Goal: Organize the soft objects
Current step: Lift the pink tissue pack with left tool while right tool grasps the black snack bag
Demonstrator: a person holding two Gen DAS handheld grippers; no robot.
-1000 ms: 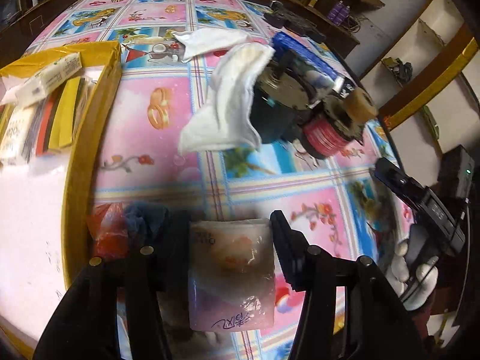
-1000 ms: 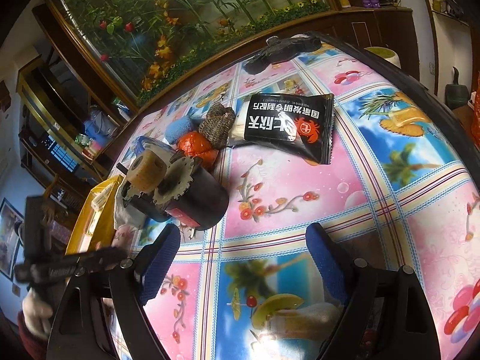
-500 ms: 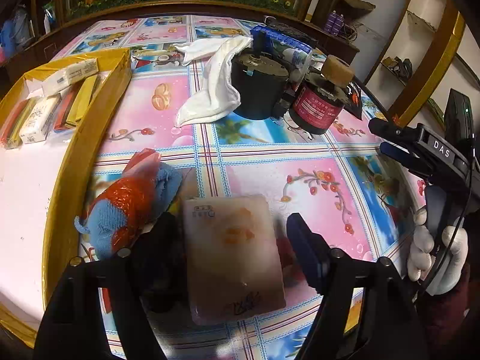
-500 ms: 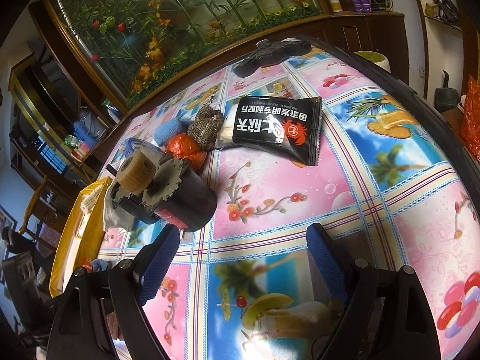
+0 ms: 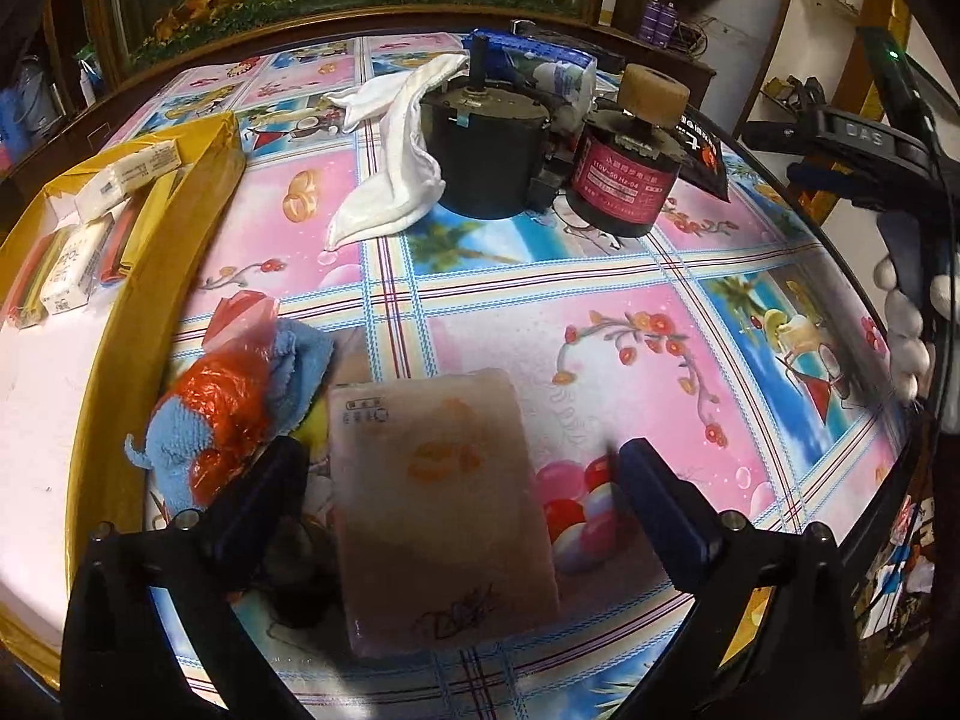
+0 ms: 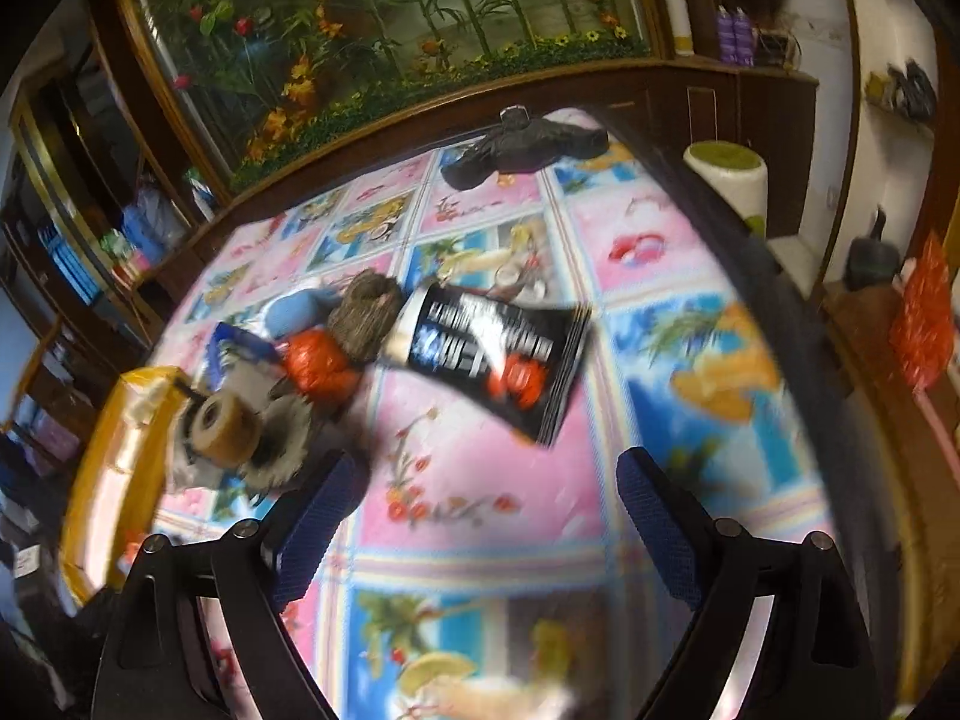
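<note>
In the left wrist view my left gripper is open, with a pale pink soft tissue pack lying on the table between its fingers, apart from both pads. A blue cloth wrapped in orange plastic lies just left of it. A white cloth drapes against a black motor. In the right wrist view my right gripper is open and empty above the table. Beyond it lie a black snack bag, a brown knit item, an orange plastic ball and a blue cloth.
A yellow box with small packs stands at the left. A red-labelled motor with a tan wheel stands by the black one. The other hand-held gripper shows at right. A dark bundle lies at the table's far edge.
My left gripper has let go of the tissue pack, which now lies on the table, and has opened wide. The right wrist view has swung and is blurred from motion.
</note>
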